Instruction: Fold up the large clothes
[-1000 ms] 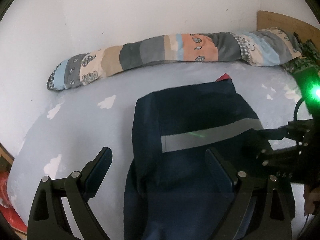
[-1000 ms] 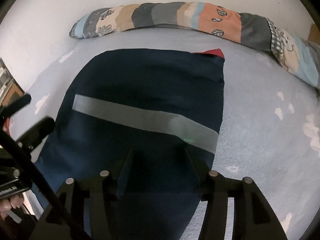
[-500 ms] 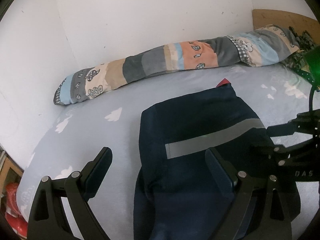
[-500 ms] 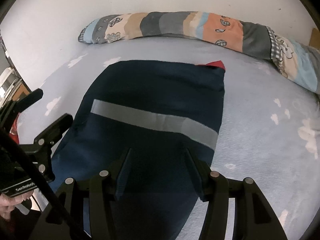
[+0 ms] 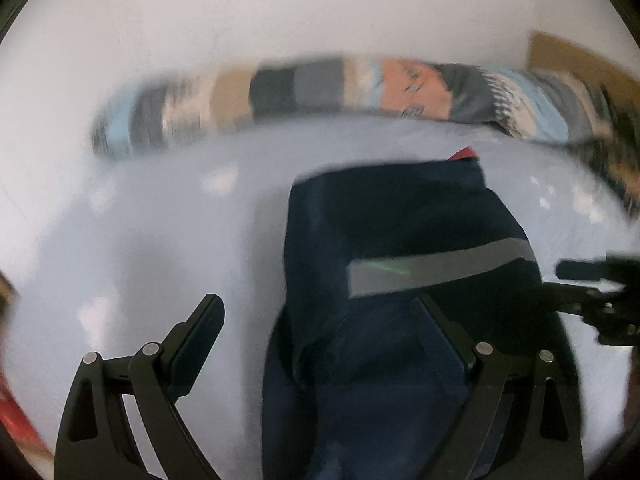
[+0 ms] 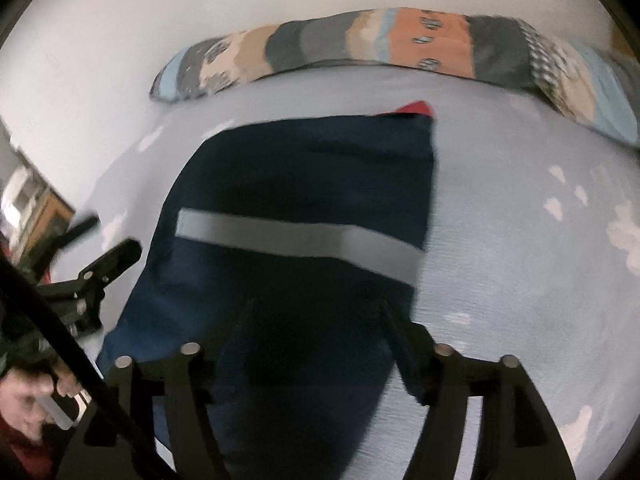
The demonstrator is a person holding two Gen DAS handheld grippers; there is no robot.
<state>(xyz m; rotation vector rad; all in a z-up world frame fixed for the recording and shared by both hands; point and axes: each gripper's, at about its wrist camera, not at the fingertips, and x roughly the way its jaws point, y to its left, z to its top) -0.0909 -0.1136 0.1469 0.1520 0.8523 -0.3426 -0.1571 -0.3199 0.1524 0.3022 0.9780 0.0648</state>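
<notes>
Navy garment lies folded on the bed, a pale blue sheet with white cloud shapes. Grey reflective stripe runs across its upper layer; small red corner shows at the far edge. Same garment in right wrist view, stripe crossing it, red corner at the far right.

Left tool: jaws spread wide, nothing pinched. Its left finger hangs over bare sheet beside the garment; its right finger sits over the dark cloth. Contact with the fabric cannot be told.

Right tool: jaws opening, garment's near part lies between and beneath them, pads not pressing on it. Seen at the right edge of the left view.

Left tool also shows at the left edge of the right view, a hand on its grip below.

Patchwork bolster lies along the white wall, well apart from the garment. Both views blurred.
</notes>
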